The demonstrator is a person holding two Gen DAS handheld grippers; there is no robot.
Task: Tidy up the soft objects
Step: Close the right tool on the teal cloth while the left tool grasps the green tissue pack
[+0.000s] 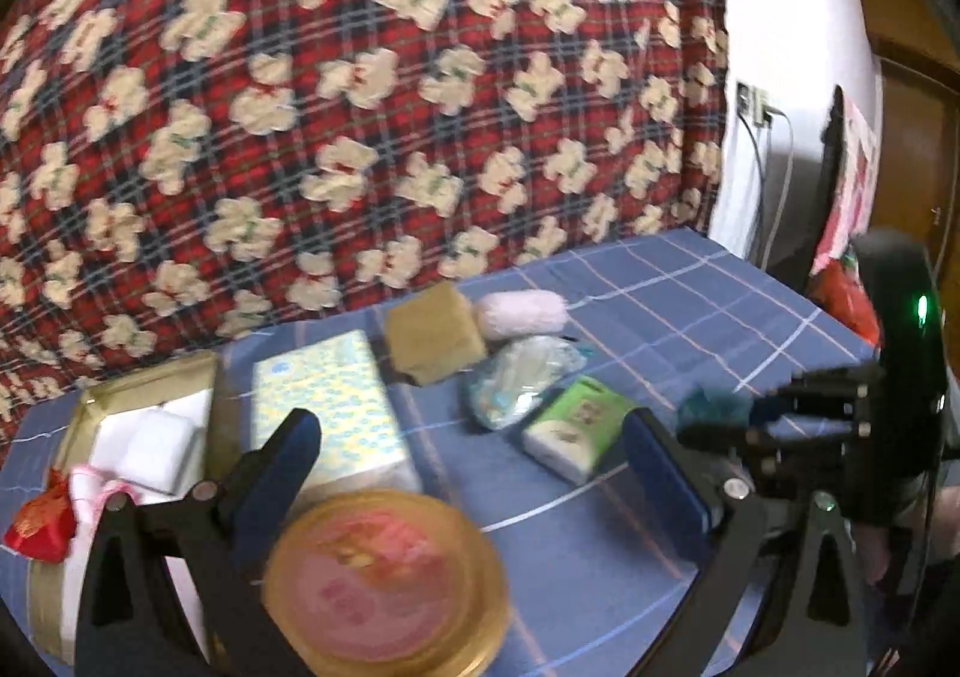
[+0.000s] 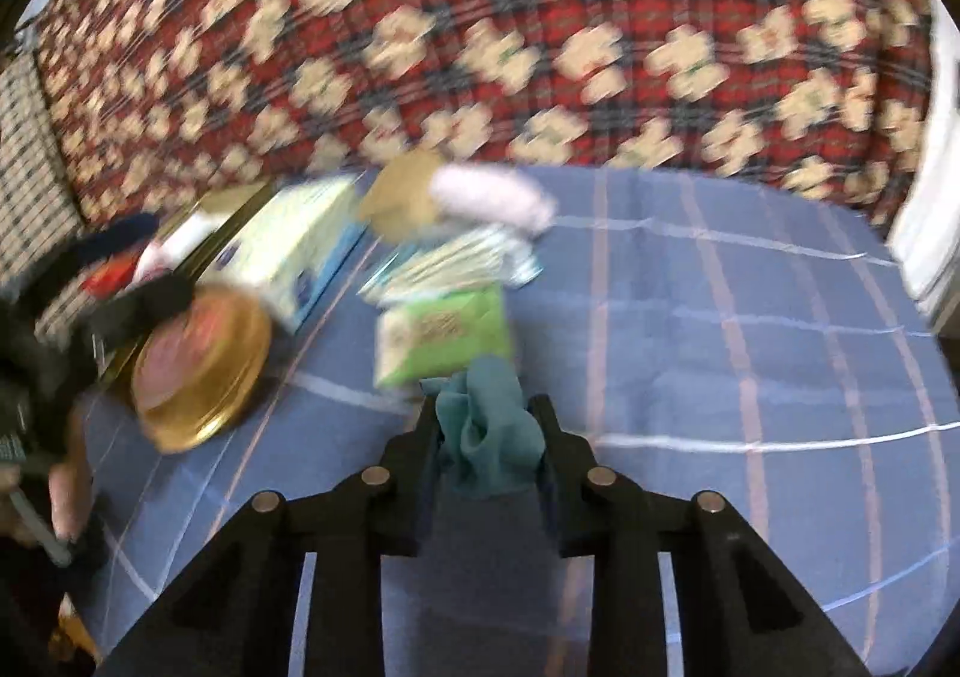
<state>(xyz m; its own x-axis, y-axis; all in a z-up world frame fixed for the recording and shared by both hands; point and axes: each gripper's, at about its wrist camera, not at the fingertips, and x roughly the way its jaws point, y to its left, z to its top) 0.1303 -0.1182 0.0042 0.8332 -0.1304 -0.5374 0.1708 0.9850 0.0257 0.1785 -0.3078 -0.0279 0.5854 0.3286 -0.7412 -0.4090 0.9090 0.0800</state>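
My right fingers pinch the crumpled teal cloth at lower centre, my left fingers gape empty; next, I judge, carry it to the gold-rimmed box.

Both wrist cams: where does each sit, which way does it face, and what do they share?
Left wrist: on the left gripper, looking forward and down at the table; its fingers stand wide over the gold tin; the right gripper shows at right.
Right wrist: on the right gripper, looking forward and down; its fingers pinch a teal cloth; the left gripper shows at left.
Shared: tin, green pack, tissue box, blanket.
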